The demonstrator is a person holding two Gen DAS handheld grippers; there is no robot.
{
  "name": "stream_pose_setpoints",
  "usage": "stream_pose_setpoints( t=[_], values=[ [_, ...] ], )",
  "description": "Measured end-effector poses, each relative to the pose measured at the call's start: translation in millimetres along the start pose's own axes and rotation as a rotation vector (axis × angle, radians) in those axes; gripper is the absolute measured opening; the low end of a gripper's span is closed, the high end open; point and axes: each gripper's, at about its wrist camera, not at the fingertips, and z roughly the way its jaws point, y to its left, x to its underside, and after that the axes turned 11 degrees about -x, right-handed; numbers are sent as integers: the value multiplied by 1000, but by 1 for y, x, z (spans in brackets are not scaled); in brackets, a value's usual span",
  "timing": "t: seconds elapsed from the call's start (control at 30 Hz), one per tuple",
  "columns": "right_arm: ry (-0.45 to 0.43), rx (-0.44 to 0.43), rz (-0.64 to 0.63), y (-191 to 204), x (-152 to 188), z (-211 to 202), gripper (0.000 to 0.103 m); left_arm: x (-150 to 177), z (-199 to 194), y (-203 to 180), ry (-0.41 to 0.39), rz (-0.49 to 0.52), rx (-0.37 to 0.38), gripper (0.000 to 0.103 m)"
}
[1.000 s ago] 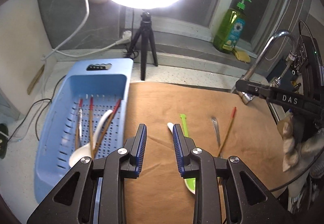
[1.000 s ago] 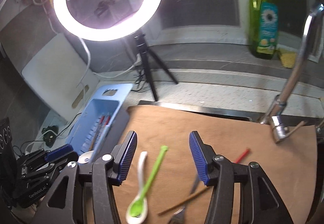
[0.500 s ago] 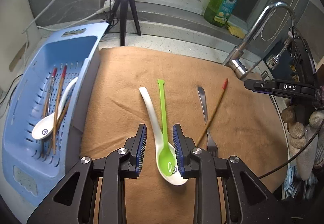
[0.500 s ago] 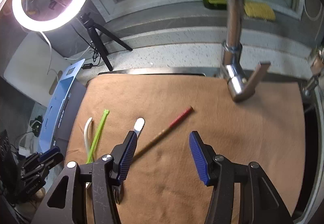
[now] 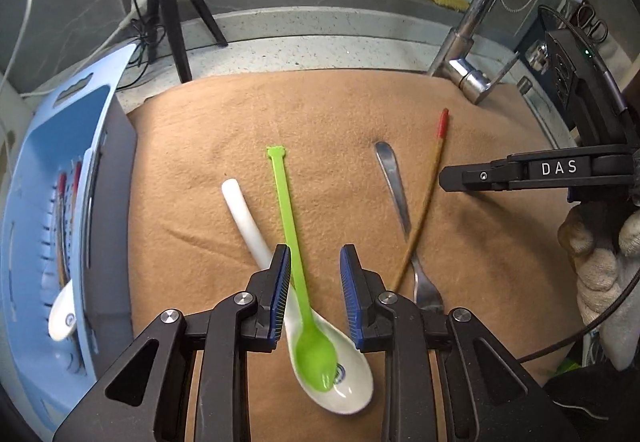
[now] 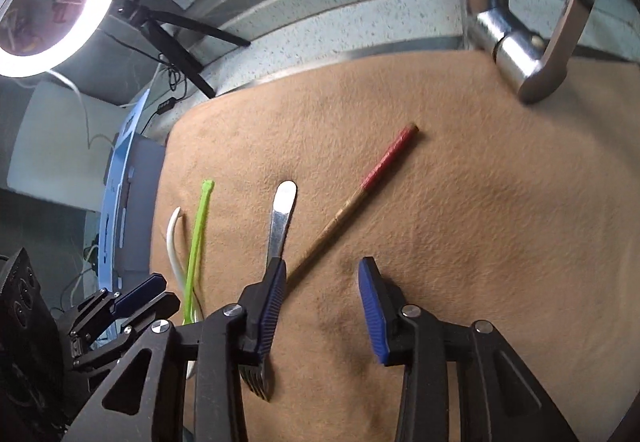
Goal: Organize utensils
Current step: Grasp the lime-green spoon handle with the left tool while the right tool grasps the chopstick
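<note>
Four utensils lie mid-cloth [image 5: 224, 130]; our left hand-held gripper [image 5: 314, 292], narrow and empty, straddles the green spoon [image 5: 298, 282] to lift it, while our right hand-held gripper [image 6: 322, 304] is closing, empty, over the chopstick [image 6: 360, 194].

Fork [image 6: 256, 378] middle behind right gripper [image 6: 322, 306]

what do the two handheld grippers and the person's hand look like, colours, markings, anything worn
Both the left gripper and the right gripper are black, built from angular linkage arms with silver screw heads, and each finger carries a ribbed blue pad. Seen from the left wrist, the right gripper shows white "DAS" lettering on its side and a thin black cable. The hand holding it wears a light knitted glove.
</note>
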Motion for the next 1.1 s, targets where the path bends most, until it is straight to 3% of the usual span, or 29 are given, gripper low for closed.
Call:
stream_pose_setpoints(
  t=[0.43, 0.73, 0.93, 1.1],
  values=[
    [-20, 26, 40, -1, -8, 8, 29, -13, 34, -6, 88, 84, -30, 23],
    [-17, 64, 14, 7, -14, 15, 29, -21, 41, -15, 98, 115, -16, 9],
    [-23, 103, -8, 11, -13, 20, 20, -24, 43, -18, 96, 107, 5, 6],
    [-23, 66, 12, 8, -13, 18, 14, -24, 40, -21, 89, 79, 46, 6]
  ],
)
